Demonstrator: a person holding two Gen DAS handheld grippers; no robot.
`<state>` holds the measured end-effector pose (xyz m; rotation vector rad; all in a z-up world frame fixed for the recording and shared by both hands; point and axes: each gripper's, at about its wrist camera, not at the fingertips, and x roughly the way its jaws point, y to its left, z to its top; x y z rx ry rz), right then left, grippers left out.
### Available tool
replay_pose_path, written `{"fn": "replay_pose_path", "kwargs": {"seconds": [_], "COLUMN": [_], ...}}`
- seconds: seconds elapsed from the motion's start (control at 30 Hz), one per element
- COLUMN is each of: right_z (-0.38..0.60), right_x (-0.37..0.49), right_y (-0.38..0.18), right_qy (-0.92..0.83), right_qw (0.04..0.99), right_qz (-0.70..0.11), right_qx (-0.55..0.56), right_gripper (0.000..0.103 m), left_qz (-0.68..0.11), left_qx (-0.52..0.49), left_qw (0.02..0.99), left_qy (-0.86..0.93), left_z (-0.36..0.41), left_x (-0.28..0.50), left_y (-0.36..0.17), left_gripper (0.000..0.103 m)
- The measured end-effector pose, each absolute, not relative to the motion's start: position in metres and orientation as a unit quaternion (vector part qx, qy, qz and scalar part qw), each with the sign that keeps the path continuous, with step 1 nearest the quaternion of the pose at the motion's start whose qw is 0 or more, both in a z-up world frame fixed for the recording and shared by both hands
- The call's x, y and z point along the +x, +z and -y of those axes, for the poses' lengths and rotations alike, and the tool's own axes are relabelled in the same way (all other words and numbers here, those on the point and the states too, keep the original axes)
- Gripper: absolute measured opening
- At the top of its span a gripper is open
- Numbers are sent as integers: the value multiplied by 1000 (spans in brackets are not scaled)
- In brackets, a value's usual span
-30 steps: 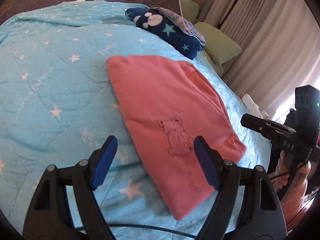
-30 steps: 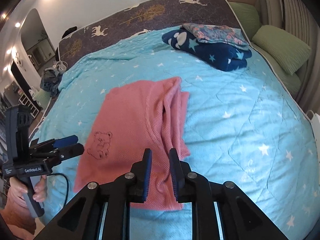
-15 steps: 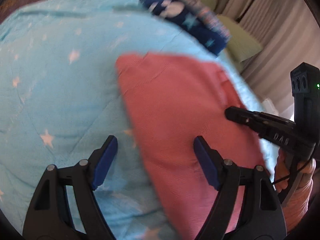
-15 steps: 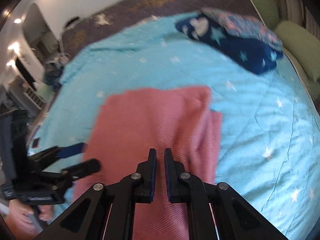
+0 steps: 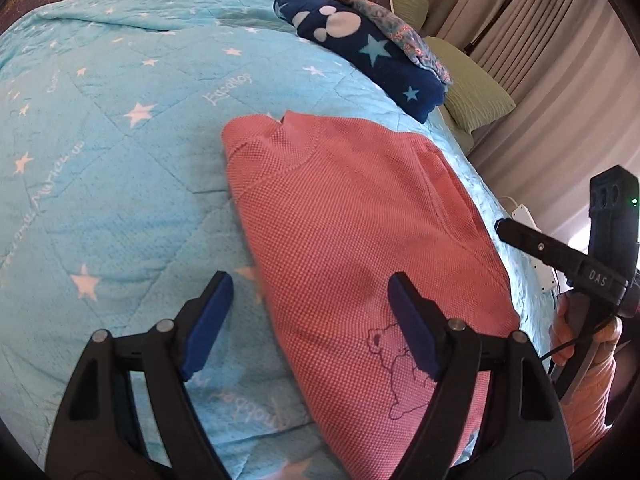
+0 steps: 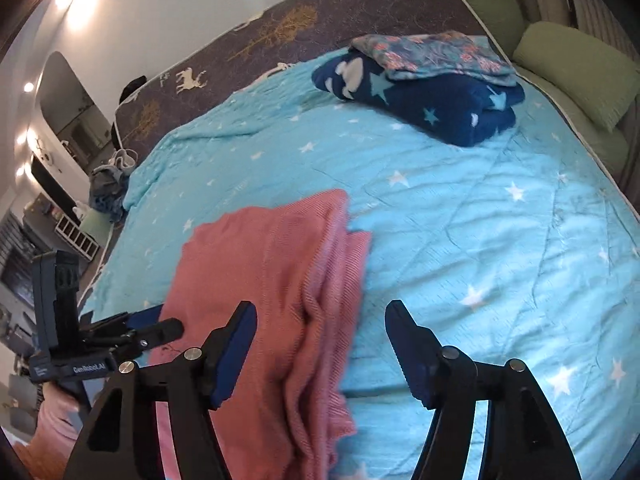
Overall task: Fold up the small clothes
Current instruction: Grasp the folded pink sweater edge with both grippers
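Observation:
A pink knit garment with a small bear outline lies folded lengthwise on the light blue star quilt. My left gripper is open and empty, just above the garment's left edge near the bear. My right gripper is open and empty over the garment's right folded edge. The right gripper also shows at the right of the left wrist view, and the left gripper at the left of the right wrist view.
A folded navy star blanket with a floral cloth on top lies at the far side of the bed. Green pillows line the right edge. Curtains and a white power strip are beyond it.
My right gripper was shut and has opened. Both grippers moved in over the garment and eased back a little. The garment lies as before.

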<state>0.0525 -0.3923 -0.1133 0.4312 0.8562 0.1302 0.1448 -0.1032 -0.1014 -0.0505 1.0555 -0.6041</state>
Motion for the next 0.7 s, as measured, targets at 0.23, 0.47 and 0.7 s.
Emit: {"fn": "replay_pose_path", "kwargs": {"seconds": [0.23, 0.47, 0.7], "right_z": [398, 394, 391], "right_x": [62, 79, 89], "right_y": [-138, -141, -142], "right_qy": [110, 115, 127], "right_qw": [853, 855, 858], "right_qz": [-442, -442, -443], "right_qx": [255, 245, 228], "right_gripper": [71, 73, 76], "left_qz": [-499, -497, -492], "left_qx": [-11, -12, -14], "left_qw": [818, 818, 817], "left_qy": [-285, -289, -301], "left_z": [110, 110, 113], "left_x": [145, 149, 157], "left_y": [-106, -109, -113], "left_gripper": [80, 80, 82]}}
